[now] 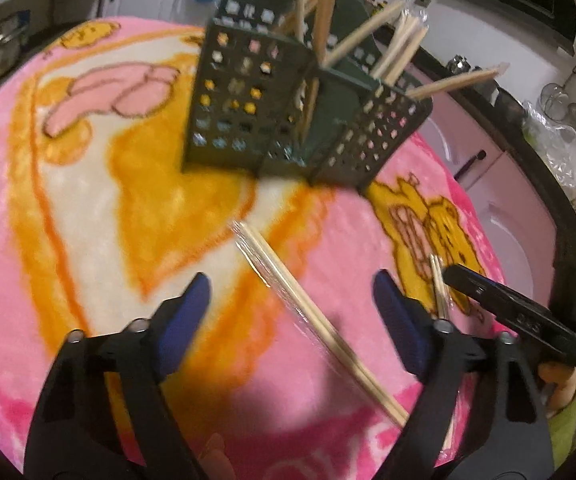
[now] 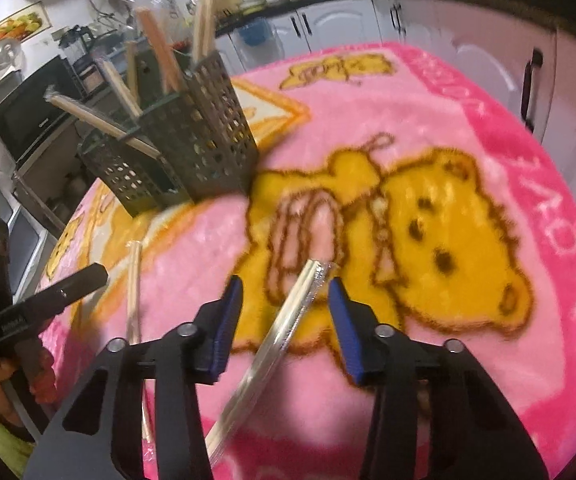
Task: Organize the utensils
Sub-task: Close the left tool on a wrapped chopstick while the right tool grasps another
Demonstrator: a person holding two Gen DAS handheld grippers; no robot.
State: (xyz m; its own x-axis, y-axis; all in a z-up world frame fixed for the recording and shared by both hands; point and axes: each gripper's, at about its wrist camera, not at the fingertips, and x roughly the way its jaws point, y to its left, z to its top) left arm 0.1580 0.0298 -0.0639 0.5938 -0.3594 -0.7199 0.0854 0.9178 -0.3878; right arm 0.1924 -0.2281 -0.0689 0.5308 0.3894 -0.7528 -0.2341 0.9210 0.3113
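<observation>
Near the utensil caddy (image 1: 304, 104), both the left gripper (image 1: 292, 312) and right gripper (image 2: 286, 312) stood open, each straddling an ungripped wrapped chopstick pair (image 1: 320, 320) (image 2: 272, 344) for pickup.

Pink blanket (image 2: 468, 128) carries caddy (image 2: 192, 148), 2 wrapped chopstick pairs (image 1: 312, 320).

wrapped chopsticks (image 1: 320, 320) lying flat, diagonal

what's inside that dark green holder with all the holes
Several wrapped pairs of chopsticks stand leaning in the holder, their tops sticking out above the rim. Their lower ends, and anything lying at the bottom, are hidden by the walls.
</observation>
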